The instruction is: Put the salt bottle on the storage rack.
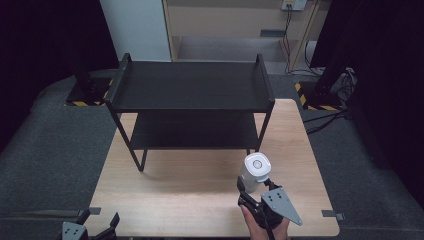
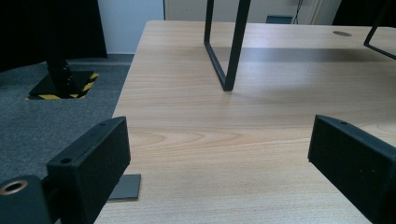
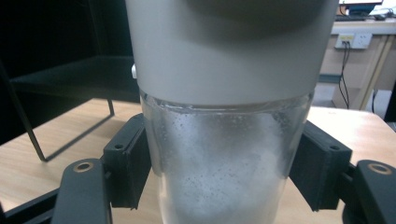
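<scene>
While the right gripper [image 1: 251, 196] pinches the clear jar [image 1: 254, 175] below its white lid [image 3: 229, 46], in front of the shelf rack [image 1: 192, 87], smooth glass could slip or tip. The rack's right leg [image 1: 265, 127] stands close; bare table [image 1: 190, 195] lies leftward. The left gripper [image 2: 219, 163] rests spread, empty, at the near edge.

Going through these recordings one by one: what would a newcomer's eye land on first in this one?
First the clear jar with a white lid, clamped by the right gripper near the table's front right; the right gripper view shows its black pads pressed on the glass sides. Next the black two-tier shelf rack, both tiers bare, spanning the table's far half. The left gripper sits open at the front left corner, holding nothing.
</scene>
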`<state>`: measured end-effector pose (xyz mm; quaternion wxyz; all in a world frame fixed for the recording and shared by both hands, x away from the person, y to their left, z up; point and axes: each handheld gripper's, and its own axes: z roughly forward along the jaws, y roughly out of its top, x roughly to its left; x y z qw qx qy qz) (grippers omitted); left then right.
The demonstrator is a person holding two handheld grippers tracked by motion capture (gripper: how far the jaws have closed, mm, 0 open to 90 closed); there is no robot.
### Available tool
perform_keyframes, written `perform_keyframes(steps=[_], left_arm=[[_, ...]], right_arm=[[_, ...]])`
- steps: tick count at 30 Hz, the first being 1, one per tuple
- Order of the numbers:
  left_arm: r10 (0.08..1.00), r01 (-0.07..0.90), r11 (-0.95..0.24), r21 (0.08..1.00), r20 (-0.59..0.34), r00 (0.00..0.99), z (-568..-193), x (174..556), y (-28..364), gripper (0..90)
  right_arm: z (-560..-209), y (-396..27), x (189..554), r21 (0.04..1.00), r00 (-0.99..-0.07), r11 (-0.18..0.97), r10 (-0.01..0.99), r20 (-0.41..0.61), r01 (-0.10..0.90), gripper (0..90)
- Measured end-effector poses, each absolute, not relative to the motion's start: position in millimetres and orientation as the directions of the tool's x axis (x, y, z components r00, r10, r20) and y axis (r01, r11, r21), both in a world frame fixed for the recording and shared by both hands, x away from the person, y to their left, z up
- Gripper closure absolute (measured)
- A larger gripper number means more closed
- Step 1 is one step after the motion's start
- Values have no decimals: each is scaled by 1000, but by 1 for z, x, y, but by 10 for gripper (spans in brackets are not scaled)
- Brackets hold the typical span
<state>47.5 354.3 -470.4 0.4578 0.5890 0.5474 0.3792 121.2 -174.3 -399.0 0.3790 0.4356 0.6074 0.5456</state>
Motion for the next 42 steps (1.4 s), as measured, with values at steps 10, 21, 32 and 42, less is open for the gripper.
perform_keyframes(steps=[10,21,32,42], left_arm=[[992,292,32,956,-67,110,-471,46,357,42],[990,288,39,957,-76,117,-472,49,361,43],[990,289,40,957,-77,118,-471,53,365,44],[990,290,41,956,-78,117,-472,55,367,45]], right_arm=[[-376,-154,149,995,-345,47,938,-14,89,301],[-365,-139,181,993,-337,61,941,-23,105,302],[-364,-129,207,989,-331,63,943,-15,134,302],[-364,-122,224,988,-321,57,947,-8,144,302]])
